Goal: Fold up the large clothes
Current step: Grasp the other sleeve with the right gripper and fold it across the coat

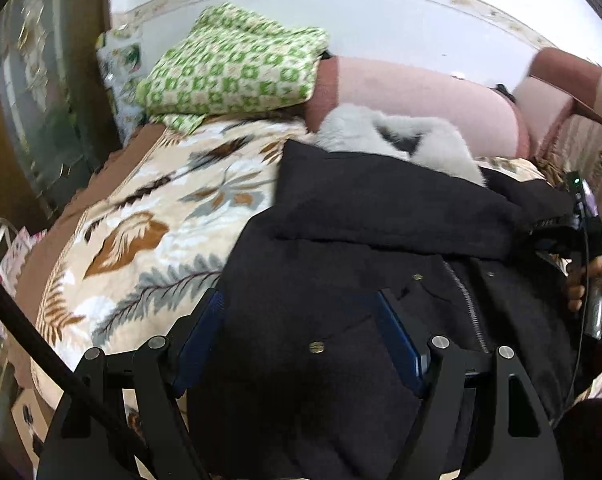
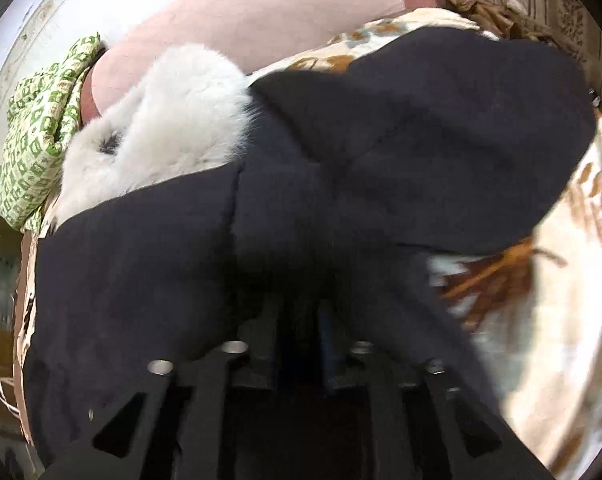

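On the bed, seen from the left wrist view, a black coat [image 1: 381, 248] with a pale fur collar [image 1: 401, 136] lies spread over a leaf-patterned blanket [image 1: 149, 232], one sleeve folded across its front beside the zipper [image 1: 467, 304]. The left hand-held gripper [image 1: 301, 320] hovers over the coat's lower part with its blue-padded fingers [image 1: 199, 340] spread apart, grasping nothing. A green checked cloth [image 1: 233, 68] and a pink bolster [image 1: 421, 92] lie at the head of the bed. From the right wrist view, the right hand-held gripper [image 2: 305, 320] is clenched on dark coat fabric [image 2: 301, 208], bunched between its nearly closed fingers; the picture is blurred.
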The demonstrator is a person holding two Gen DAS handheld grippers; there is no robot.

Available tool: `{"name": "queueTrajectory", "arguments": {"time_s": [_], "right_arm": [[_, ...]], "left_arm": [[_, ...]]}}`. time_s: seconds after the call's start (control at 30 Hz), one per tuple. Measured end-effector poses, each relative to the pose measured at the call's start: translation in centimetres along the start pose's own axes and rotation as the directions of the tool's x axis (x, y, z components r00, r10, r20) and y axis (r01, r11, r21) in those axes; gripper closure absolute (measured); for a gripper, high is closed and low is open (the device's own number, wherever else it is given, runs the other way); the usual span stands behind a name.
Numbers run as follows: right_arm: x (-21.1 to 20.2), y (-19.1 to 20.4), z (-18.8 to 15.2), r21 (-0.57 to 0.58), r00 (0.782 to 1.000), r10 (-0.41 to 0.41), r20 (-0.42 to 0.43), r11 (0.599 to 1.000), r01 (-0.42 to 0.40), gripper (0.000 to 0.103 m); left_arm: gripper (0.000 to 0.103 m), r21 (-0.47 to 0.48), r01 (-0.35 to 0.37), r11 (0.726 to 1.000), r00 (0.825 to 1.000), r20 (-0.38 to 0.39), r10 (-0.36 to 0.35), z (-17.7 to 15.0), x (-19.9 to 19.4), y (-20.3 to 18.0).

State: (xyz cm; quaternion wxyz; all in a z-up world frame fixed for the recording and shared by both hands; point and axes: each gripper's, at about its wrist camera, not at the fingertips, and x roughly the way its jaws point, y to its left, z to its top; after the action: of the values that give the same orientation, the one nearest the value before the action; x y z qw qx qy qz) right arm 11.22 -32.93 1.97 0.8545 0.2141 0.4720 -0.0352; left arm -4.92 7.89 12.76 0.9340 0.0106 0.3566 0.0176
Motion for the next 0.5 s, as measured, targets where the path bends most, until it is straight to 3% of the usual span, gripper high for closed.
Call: {"name": "queueTrajectory", "arguments": {"time_s": [0.03, 0.1, 0.27, 0.37, 0.5], "right_arm": [[-1.1, -1.2, 0.2, 0.015, 0.999, 0.003, 0.04, 1.0, -0.004, 0.051], [-3.7, -4.6, 0.6, 0.059, 0.991, 0.004, 0.137, 0.998, -0.012, 0.044], [-5.5, -15.7, 2.7, 0.253, 0.977, -0.085, 0.193, 0.967, 0.034, 0.044], [-4.9, -21.6, 4.5, 0.389, 0.972, -0.072, 0.222, 0.921, -0.02, 0.042], [-3.2, -26.5, 6.7, 0.492, 0.969, -0.039, 0.245, 0.866, -0.09, 0.042]], "left_arm": [[0.027, 0.01, 0.008, 1.0, 1.0, 0.005, -0.008, 0.1, -0.2, -0.4], [0.027, 0.024, 0.027, 0.999, 1.0, 0.002, -0.027, 0.2, -0.2, -1.2], [0.027, 0.044, 0.069, 0.997, 0.997, -0.048, -0.067, 0.2, 1.2, -2.7], [0.027, 0.048, 0.059, 0.997, 0.995, -0.082, -0.055, 0.2, 2.2, -3.1], [0.027, 0.071, 0.012, 0.997, 0.995, -0.101, -0.005, 0.2, 3.4, -3.3]]}}
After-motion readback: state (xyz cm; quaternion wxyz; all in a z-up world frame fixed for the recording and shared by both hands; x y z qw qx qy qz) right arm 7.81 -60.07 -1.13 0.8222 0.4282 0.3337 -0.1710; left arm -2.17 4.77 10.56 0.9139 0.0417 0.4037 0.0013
